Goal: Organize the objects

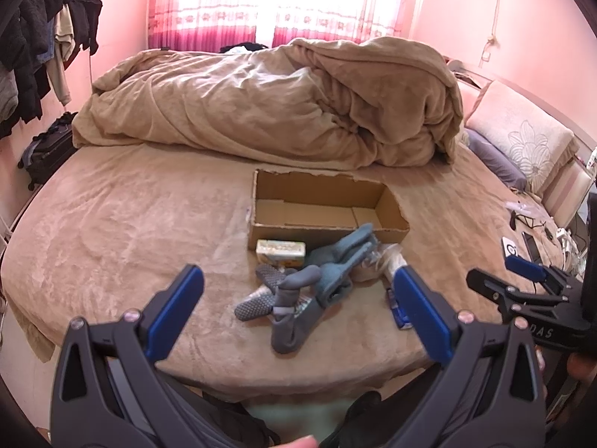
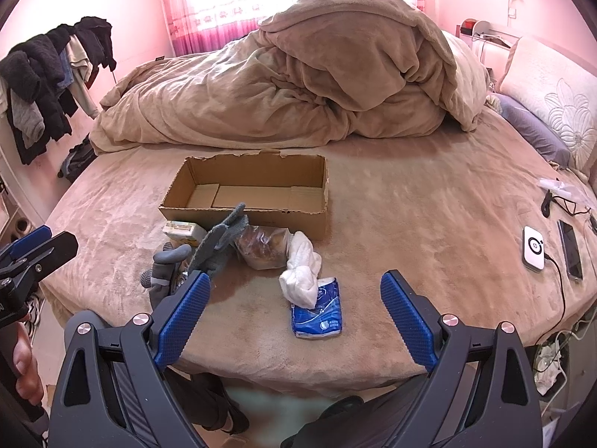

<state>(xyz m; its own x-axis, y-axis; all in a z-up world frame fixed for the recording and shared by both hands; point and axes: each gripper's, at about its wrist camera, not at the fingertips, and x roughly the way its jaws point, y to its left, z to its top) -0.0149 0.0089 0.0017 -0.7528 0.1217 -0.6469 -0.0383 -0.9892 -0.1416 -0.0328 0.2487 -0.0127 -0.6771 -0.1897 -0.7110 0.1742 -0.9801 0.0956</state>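
Right wrist view is showing the right gripper (image 2: 294, 298) hanging above the near edge of the bed (image 2: 429, 209) with its jaws spread wide and nothing between them. The cardboard box (image 2: 246, 216) is sitting open and empty on the bed. Just in front of the box, a yellow packet (image 2: 183, 230), grey gloves (image 2: 220, 246), a bagged bun (image 2: 263, 248) and a white cloth (image 2: 302, 268) are lying in a loose heap, and a blue tissue pack (image 2: 317, 311) is lying nearest the camera, touching the cloth. The left gripper (image 1: 298, 310), likewise spread and empty, is hovering over the gloves (image 1: 298, 295) in front of the box (image 1: 324, 201). Judged from this layout, the step is going best if each gripper is taking one item at a time, starting with the tissue pack lying apart from the tangle, closing across its short sides and lowering it fully inside the box.
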